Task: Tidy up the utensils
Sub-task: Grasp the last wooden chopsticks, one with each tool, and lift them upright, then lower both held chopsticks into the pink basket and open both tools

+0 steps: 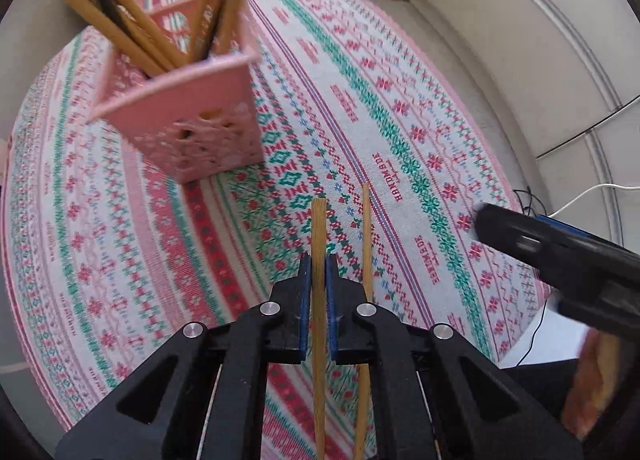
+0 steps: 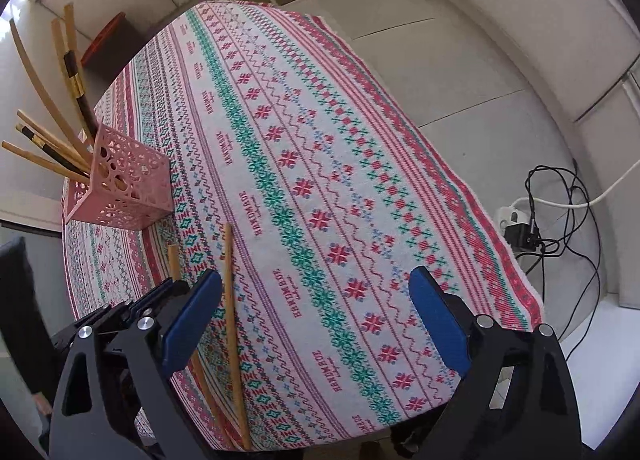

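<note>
My left gripper (image 1: 319, 272) is clamped on one pale bamboo chopstick (image 1: 319, 228) near the patterned tablecloth's (image 1: 400, 108) near edge, my right gripper (image 2: 316, 292) gapes empty beside its loose twin (image 2: 232, 300), which I could knock off that edge.

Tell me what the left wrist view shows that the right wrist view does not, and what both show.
Only the left wrist view shows the left gripper from behind, its jaws shut on a chopstick.

Only the right wrist view shows the right gripper with its jaws wide open and nothing between them, and the power strip with cables on the floor.

Both show the pink holder full of chopsticks, the patterned tablecloth, and a second chopstick lying on the cloth.
</note>
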The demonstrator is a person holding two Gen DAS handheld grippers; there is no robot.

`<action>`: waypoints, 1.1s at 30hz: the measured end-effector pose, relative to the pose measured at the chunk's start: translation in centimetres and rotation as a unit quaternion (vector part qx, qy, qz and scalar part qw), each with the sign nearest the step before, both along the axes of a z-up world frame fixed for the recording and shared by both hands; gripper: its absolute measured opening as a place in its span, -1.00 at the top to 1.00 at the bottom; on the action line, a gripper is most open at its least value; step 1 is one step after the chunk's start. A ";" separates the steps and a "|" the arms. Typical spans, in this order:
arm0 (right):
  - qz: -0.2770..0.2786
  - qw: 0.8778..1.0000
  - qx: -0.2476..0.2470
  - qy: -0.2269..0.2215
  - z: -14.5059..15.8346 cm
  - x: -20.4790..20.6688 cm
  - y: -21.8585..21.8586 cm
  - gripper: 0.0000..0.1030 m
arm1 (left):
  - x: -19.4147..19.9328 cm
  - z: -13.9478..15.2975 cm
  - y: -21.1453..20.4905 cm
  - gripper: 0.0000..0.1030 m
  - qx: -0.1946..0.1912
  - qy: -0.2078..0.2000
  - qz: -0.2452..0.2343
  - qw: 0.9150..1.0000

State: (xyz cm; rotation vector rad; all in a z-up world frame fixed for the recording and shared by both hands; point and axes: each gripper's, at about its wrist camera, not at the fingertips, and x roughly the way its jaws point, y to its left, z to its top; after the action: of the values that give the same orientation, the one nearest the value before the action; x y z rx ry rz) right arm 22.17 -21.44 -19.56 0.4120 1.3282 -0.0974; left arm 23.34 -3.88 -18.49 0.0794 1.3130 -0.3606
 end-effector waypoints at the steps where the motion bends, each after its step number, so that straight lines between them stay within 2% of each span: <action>1: 0.006 1.000 -0.004 0.001 -0.2 0.4 0.8 -0.68 | -0.5 0.8 0.6 0.87 -0.004 -0.009 -0.001 1.000; 5: 0.030 0.999 -0.027 0.013 -1.5 1.8 3.9 -0.39 | -2.0 3.5 2.8 0.87 -0.009 -0.047 0.009 0.999; 10: 0.047 0.998 -0.025 0.032 -3.8 3.2 6.6 -0.18 | -2.6 6.2 5.0 0.87 -0.016 -0.083 0.028 0.996; 12: 0.053 0.997 -0.014 0.047 -5.1 3.6 7.3 0.06 | -2.7 7.0 5.7 0.87 -0.018 -0.093 0.033 0.995; 13: 0.055 0.998 -0.024 0.030 -4.9 3.7 7.6 0.10 | -2.6 7.2 5.8 0.87 -0.018 -0.098 0.035 0.994; 15: 0.063 0.997 -0.040 0.020 -4.9 3.8 8.0 0.85 | -2.6 7.8 6.2 0.87 -0.020 -0.108 0.040 0.993; 18: 0.058 0.998 -0.031 0.007 -4.7 3.5 7.6 0.90 | -2.9 9.0 6.8 0.87 -0.029 -0.122 0.043 0.991; 20: 0.060 0.998 -0.029 -0.016 -3.6 2.8 7.4 0.90 | -3.3 10.1 6.9 0.87 -0.035 -0.133 0.044 0.989; 26: 0.069 0.990 -0.009 -0.125 3.8 -1.3 6.2 0.90 | -4.0 12.2 7.9 0.87 -0.062 -0.160 0.049 0.984; 33: 0.050 0.965 -0.008 -0.256 12.9 -4.8 4.4 0.89 | -4.8 16.1 7.5 0.88 -0.091 -0.204 0.048 0.973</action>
State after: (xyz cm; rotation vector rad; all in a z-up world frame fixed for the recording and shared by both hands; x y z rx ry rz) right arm 17.39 -17.01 -6.71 0.3270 0.8351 0.0796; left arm 18.50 3.63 -2.37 -0.0630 0.8692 -0.3593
